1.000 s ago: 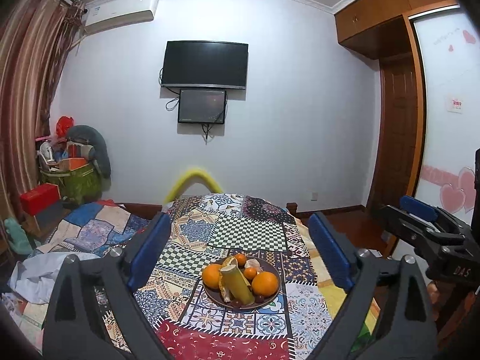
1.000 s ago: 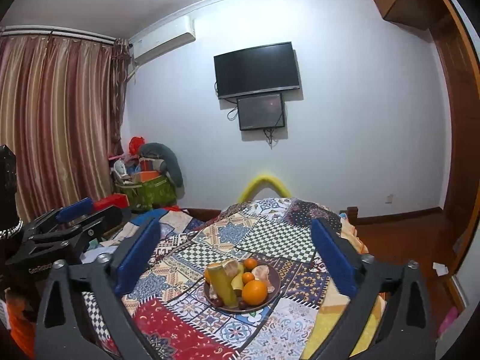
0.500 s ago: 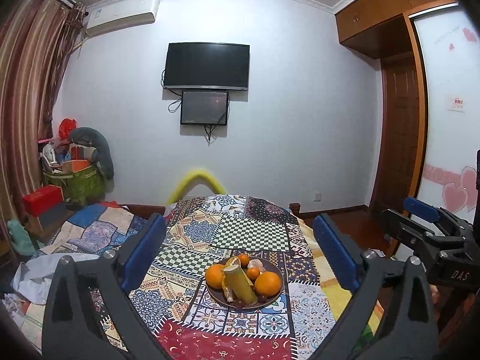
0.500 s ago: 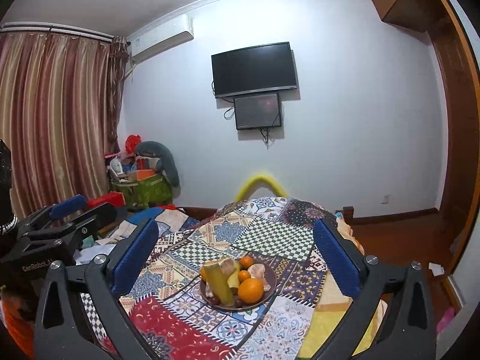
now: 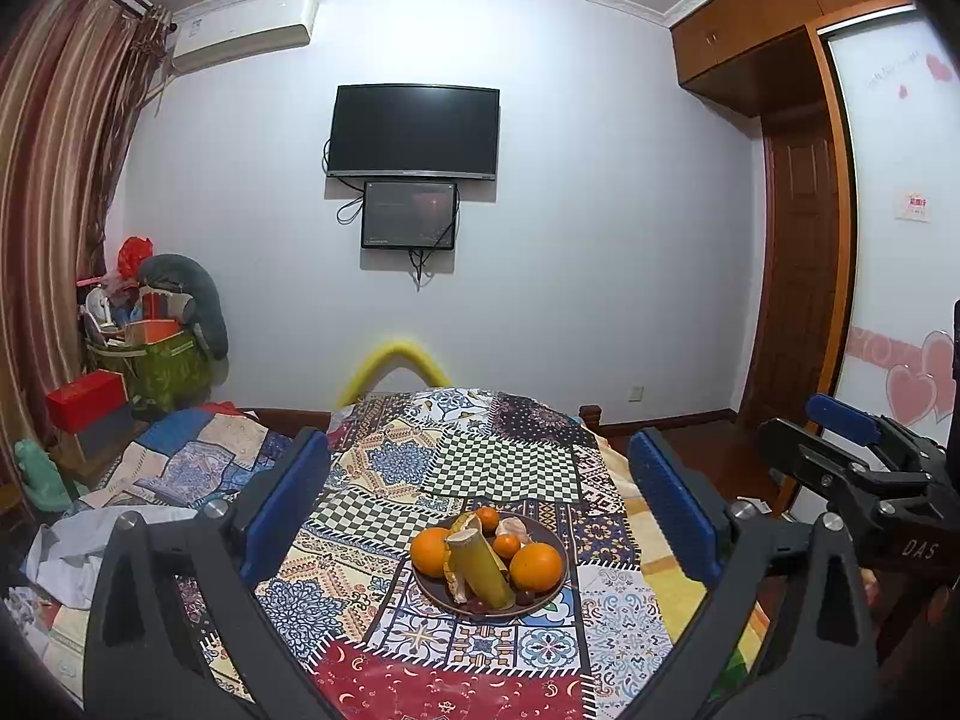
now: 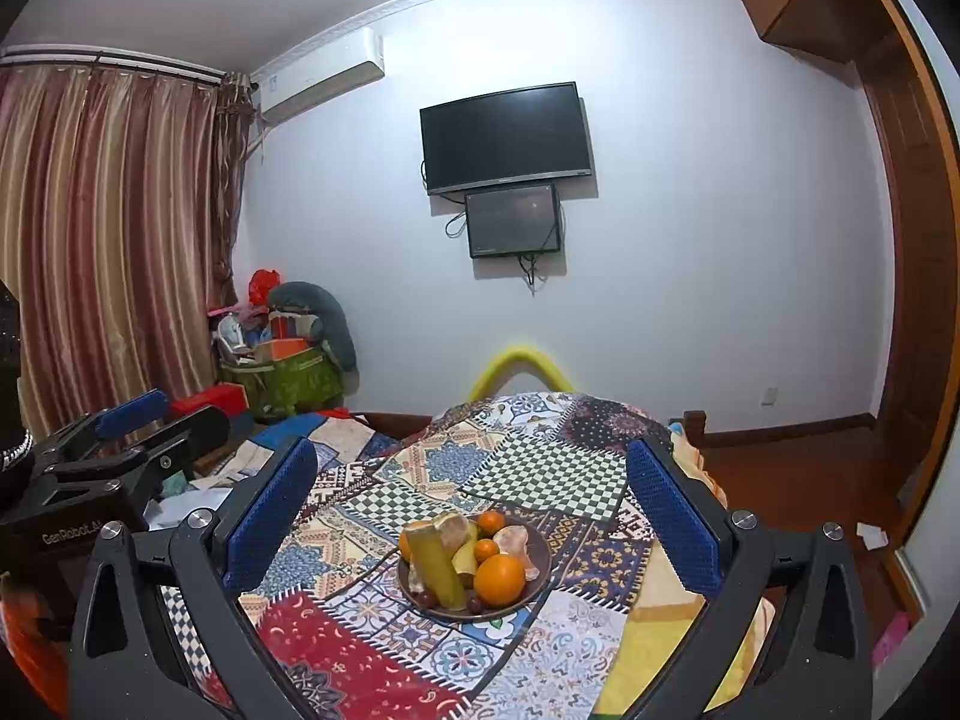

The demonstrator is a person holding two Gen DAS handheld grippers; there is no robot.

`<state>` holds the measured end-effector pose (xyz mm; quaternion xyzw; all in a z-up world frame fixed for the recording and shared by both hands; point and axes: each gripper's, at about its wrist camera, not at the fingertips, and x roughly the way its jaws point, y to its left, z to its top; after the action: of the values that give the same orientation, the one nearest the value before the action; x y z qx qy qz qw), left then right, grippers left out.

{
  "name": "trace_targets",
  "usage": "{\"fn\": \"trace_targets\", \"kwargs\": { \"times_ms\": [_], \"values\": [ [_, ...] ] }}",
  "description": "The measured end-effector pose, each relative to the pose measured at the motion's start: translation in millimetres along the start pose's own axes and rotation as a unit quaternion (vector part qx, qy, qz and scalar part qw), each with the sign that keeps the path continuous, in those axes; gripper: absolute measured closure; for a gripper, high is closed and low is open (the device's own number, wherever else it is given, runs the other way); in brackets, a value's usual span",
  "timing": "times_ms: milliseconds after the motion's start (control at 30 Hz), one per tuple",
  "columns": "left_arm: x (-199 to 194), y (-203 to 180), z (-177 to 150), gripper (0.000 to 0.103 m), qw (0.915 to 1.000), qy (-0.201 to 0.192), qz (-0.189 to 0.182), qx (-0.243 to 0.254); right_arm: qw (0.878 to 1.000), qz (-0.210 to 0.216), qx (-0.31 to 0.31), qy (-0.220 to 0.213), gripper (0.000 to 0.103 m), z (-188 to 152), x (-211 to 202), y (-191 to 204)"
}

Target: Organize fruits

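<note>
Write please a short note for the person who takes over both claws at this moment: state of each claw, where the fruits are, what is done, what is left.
Left claw: open, holds nothing, raised above the table, aimed at the plate.
Right claw: open, holds nothing, also facing the plate.
Fruits: all on the brown plate on the patchwork cloth: large oranges, small tangerines, a green-yellow stalk lying across them, small dark fruits at the near rim.
Done: nothing can be confirmed; no fruit lies outside the plate.
Left: approach, grasp the first fruit, sort.
</note>
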<state>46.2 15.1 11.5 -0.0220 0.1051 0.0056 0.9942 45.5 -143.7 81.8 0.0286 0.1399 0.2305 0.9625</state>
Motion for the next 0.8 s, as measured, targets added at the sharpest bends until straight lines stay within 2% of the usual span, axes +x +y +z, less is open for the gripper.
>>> {"fn": "trace_targets", "kwargs": {
  "times_ms": [800],
  "values": [
    [-0.8,-1.2,0.7,0.001,1.0,0.001,-0.009,-0.002,1.0,-0.005,0.0,0.0,0.0,3.2,-2.6,-1.0]
  ]
}}
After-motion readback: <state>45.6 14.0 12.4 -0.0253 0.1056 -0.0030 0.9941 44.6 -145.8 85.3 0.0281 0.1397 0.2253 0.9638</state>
